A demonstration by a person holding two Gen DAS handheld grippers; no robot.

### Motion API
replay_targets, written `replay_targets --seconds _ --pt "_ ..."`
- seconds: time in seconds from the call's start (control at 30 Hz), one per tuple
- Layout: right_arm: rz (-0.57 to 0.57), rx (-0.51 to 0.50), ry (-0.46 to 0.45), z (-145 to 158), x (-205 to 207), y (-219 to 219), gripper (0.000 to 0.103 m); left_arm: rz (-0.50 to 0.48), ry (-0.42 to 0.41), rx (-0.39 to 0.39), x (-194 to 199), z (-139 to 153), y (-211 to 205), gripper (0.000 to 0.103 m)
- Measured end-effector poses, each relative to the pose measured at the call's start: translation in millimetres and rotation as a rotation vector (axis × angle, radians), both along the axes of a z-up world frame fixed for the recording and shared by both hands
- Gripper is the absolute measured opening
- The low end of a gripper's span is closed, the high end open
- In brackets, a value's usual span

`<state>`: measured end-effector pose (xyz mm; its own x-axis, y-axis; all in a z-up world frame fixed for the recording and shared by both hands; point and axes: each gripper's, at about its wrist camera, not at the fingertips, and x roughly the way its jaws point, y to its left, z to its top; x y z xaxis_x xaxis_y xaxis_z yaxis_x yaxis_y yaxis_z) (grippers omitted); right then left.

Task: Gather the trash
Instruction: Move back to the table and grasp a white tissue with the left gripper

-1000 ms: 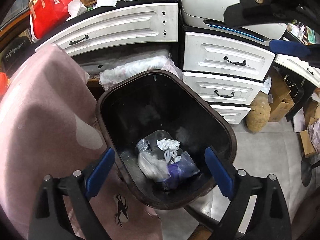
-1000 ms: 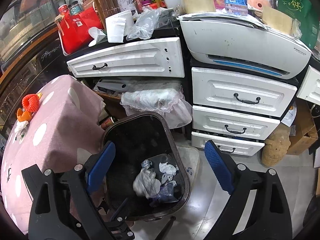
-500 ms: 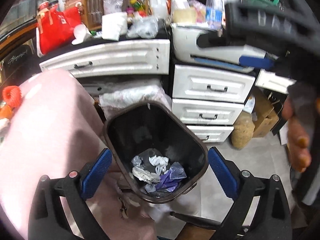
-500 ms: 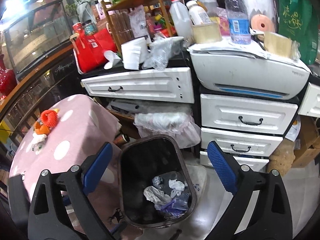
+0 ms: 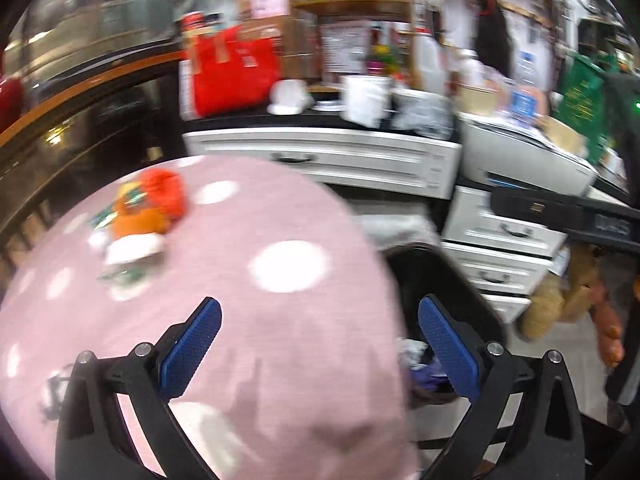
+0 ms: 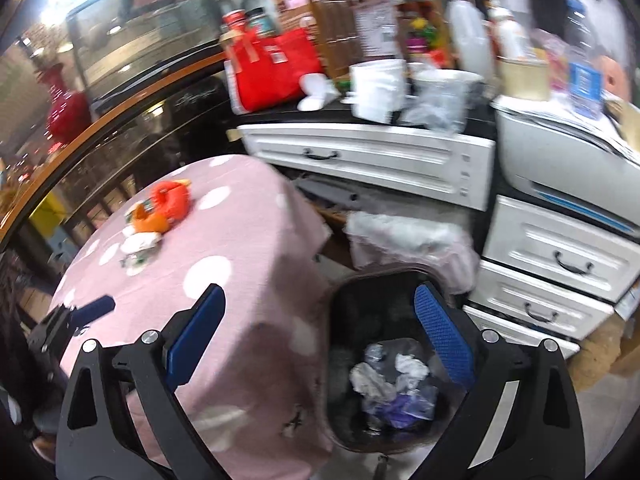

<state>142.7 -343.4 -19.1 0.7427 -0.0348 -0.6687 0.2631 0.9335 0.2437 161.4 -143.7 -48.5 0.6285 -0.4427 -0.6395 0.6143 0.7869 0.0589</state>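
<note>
A pile of trash lies on the pink polka-dot tablecloth (image 5: 280, 320) at its far left: a red foam net (image 5: 166, 194), orange peel (image 5: 138, 218) and crumpled white paper (image 5: 134, 250); the same pile shows in the right wrist view (image 6: 160, 212). The dark bin (image 6: 348, 360) stands on the floor to the right of the table and holds crumpled tissue and plastic (image 6: 392, 380). My left gripper (image 5: 320, 344) is open and empty above the table's near corner. My right gripper (image 6: 320, 336) is open and empty, between the table edge and the bin. The left gripper's blue fingertip (image 6: 96, 306) shows at the left.
White drawers (image 6: 376, 160) and a printer (image 6: 560, 172) stand behind the bin. The counter holds a red bag (image 6: 276, 68), cups and bottles. A plastic-lined basket (image 6: 408, 240) sits just behind the bin. Cardboard boxes lie at the far right (image 5: 544, 312).
Both grippers have lifted and swung left, away from over the bin toward the pink table. The trash pile on the table has come into view. Both stay open.
</note>
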Motion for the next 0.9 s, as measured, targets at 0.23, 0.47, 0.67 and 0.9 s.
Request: replay_targets --seconds 0.23,0.47,0.67,0.9 --pt "0.123 -0.015 -0.002 0 39 51 0.094 0.187 0.007 -0.01 61 2 64 0.097" --pt "0.2 -0.012 0.024 -10 66 84 0.094 0.294 0.053 -0.024 134 3 104 0.089" --pt "0.21 -0.008 0.057 -20 77 90 0.094 0.278 0.108 0.002 184 -3 93 0.075" --pt "0.209 -0.006 0.093 -30 85 86 0.094 0.257 0.122 0.076 198 -27 80 0.038"
